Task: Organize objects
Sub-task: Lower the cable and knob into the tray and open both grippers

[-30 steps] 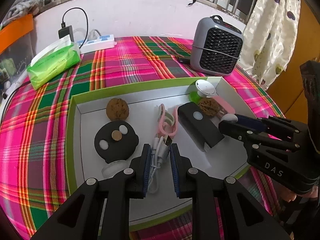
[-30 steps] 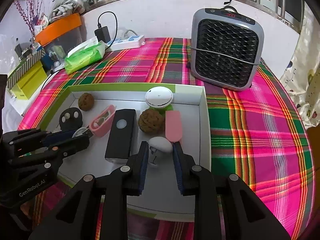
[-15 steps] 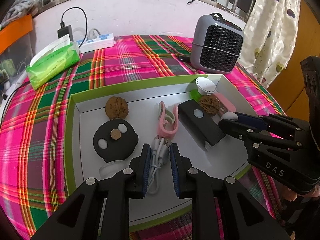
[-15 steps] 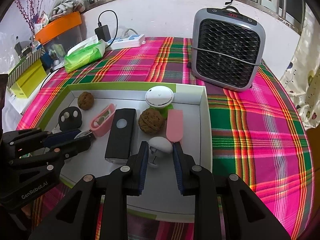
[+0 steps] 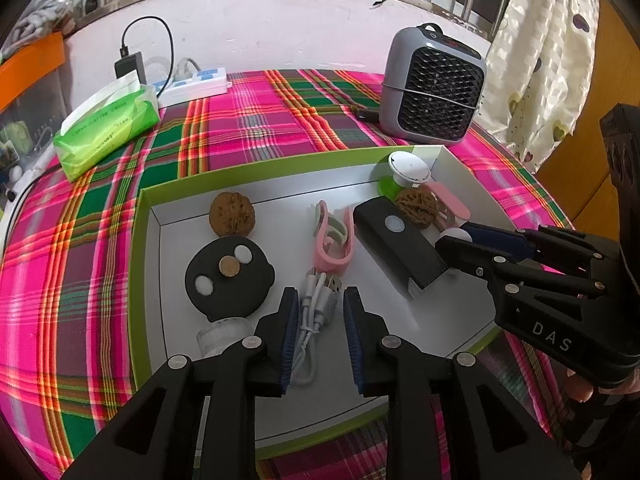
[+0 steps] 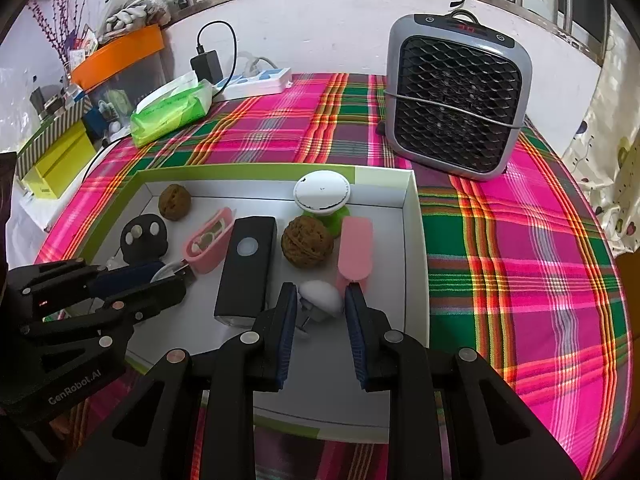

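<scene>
A white tray with a green rim holds two walnuts, a black disc, a coiled white cable, a pink clip, a black box, a white plug, a pink case and a white round cap.

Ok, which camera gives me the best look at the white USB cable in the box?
The left wrist view: the white USB cable lies bundled between the left gripper pads, connectors and loop plainly visible, and those jaws have just been opening. In the right wrist view the left gripper covers nearly all of it.
</scene>
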A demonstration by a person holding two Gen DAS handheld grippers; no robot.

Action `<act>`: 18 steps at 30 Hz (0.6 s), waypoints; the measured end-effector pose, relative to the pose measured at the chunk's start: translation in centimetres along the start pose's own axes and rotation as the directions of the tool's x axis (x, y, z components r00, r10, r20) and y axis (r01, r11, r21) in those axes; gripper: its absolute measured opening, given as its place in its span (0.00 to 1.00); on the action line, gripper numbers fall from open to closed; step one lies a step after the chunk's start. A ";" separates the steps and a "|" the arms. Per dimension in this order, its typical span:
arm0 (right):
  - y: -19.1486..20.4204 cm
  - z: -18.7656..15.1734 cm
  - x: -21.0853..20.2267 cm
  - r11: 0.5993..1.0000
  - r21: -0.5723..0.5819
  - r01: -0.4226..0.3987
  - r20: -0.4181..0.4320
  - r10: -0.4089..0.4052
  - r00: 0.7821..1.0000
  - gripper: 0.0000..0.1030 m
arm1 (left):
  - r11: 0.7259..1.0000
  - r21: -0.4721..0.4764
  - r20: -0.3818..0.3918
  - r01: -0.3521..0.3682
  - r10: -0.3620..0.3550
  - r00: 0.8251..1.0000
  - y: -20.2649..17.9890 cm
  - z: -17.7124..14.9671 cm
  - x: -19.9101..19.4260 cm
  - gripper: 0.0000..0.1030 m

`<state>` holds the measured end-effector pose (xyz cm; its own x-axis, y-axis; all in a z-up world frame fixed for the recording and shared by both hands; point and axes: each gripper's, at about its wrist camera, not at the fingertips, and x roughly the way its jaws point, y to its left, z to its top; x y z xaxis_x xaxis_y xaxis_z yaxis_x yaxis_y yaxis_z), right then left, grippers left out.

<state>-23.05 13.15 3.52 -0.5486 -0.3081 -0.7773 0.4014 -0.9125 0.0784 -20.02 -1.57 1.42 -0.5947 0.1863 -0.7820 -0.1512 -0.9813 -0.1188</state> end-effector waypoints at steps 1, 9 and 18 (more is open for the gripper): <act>0.0 0.0 0.0 1.000 0.003 0.000 0.001 0.000 1.000 0.25 | 1.000 0.000 0.000 -0.003 0.003 1.000 0.0 -0.1 0.0 0.22; -0.2 -0.2 -0.3 1.000 0.016 0.000 0.001 0.000 1.000 0.25 | 1.000 -0.003 0.007 -0.014 0.014 1.000 -0.1 -0.2 -0.6 0.26; -0.3 -0.6 -0.8 0.999 0.036 -0.012 0.009 0.011 1.000 0.31 | 0.998 0.004 0.037 -0.058 0.058 0.998 -0.4 -0.5 -1.6 0.30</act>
<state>-22.23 13.83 3.76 -0.5503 -0.3206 -0.7710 0.3807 -0.9181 0.1101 -18.56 -1.48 2.43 -0.6311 0.1307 -0.7646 -0.1194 -0.9903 -0.0707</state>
